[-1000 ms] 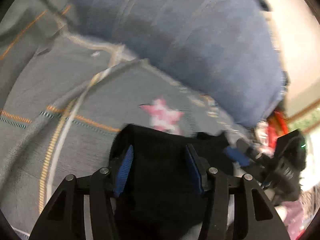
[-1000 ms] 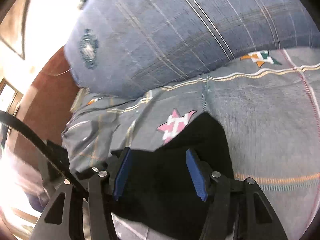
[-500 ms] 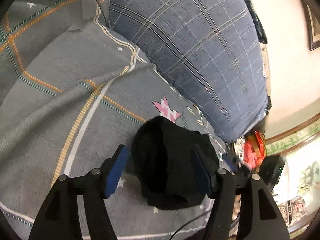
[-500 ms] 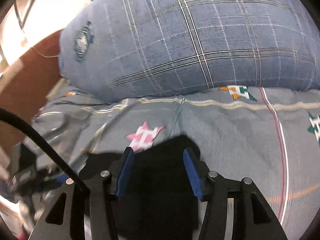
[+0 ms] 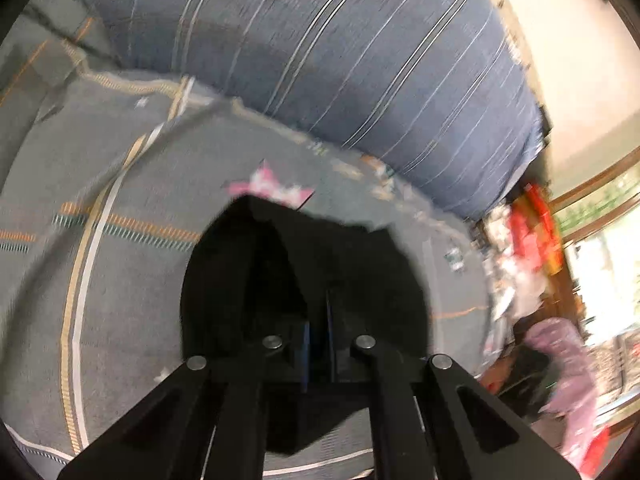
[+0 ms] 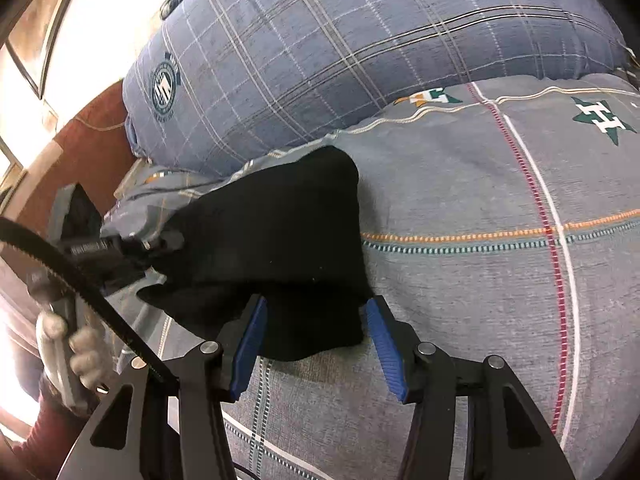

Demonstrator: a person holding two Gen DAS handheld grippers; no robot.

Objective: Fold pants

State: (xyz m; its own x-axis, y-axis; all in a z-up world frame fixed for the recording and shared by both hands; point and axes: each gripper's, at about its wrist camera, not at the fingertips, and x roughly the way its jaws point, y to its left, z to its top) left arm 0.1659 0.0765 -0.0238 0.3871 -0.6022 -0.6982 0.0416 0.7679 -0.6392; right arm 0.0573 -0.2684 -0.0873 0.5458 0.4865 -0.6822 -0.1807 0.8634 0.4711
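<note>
Black pants (image 6: 280, 232) lie bunched in a folded heap on the grey bedsheet (image 6: 480, 280). My right gripper (image 6: 316, 340) stands open at the heap's near edge, and the cloth's hem lies between its blue pads without being pinched. At the left of the right wrist view, my left gripper (image 6: 168, 242) bites into the heap's left end. In the blurred left wrist view the left gripper (image 5: 318, 332) is shut on the black pants (image 5: 340, 260), its blue pads almost together in the cloth.
A big blue plaid pillow (image 6: 340, 40) (image 5: 340, 60) lies just behind the pants. A gloved hand (image 6: 76, 352) holds the left gripper's handle. A brown headboard (image 6: 92, 136) and red clutter (image 5: 536, 232) border the bed.
The left gripper's jaws have closed on the black pants and it has risen. The right gripper has slid sideways, so the pants now lie further left and ahead in its view.
</note>
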